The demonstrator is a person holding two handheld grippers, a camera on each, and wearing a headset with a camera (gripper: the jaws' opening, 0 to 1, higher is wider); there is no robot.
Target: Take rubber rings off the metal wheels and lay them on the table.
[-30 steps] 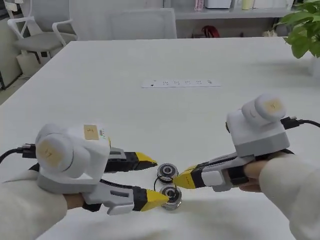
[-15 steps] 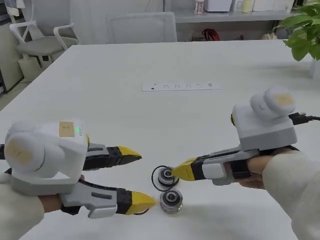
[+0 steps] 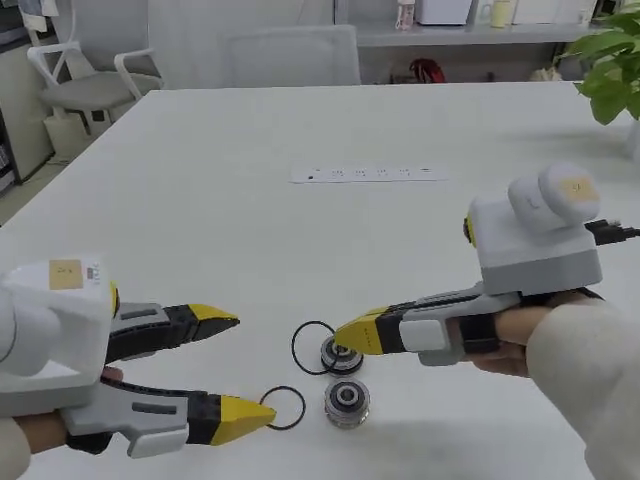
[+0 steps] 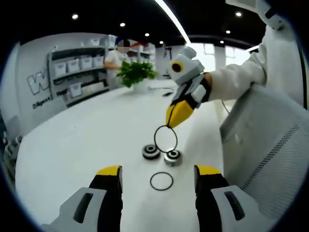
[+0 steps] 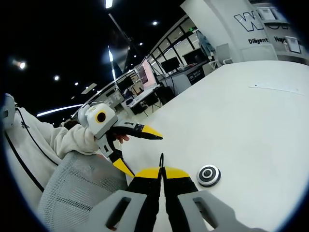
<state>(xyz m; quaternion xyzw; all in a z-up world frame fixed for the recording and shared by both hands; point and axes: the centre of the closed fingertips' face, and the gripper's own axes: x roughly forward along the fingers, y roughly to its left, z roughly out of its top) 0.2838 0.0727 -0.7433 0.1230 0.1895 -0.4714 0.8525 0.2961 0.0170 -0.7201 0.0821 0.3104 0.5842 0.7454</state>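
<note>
Two metal wheels [image 3: 341,354] [image 3: 347,398] stand side by side on the white table [image 3: 300,230]. My right gripper [image 3: 345,335] is shut on a thin black rubber ring [image 3: 294,348] that hangs from its tips just above the farther wheel [image 4: 151,152]. A second ring [image 3: 304,407] lies flat on the table left of the nearer wheel [image 4: 173,157]. My left gripper [image 3: 240,368] is open, its lower tip beside that ring [image 4: 150,181], nothing between its jaws. In the right gripper view, the held ring [image 5: 161,162] shows edge-on between the shut jaws, with one wheel [image 5: 208,175] to the right.
A white power strip [image 3: 368,174] lies flat further back on the table. Chairs [image 3: 290,50] stand past the far edge and a green plant [image 3: 610,60] sits at the far right. Open tabletop lies all around the wheels.
My left gripper has drawn back to the left, away from the wheels, leaving a ring lying on the table. My right gripper has pulled a ring off the farther wheel and holds it.
</note>
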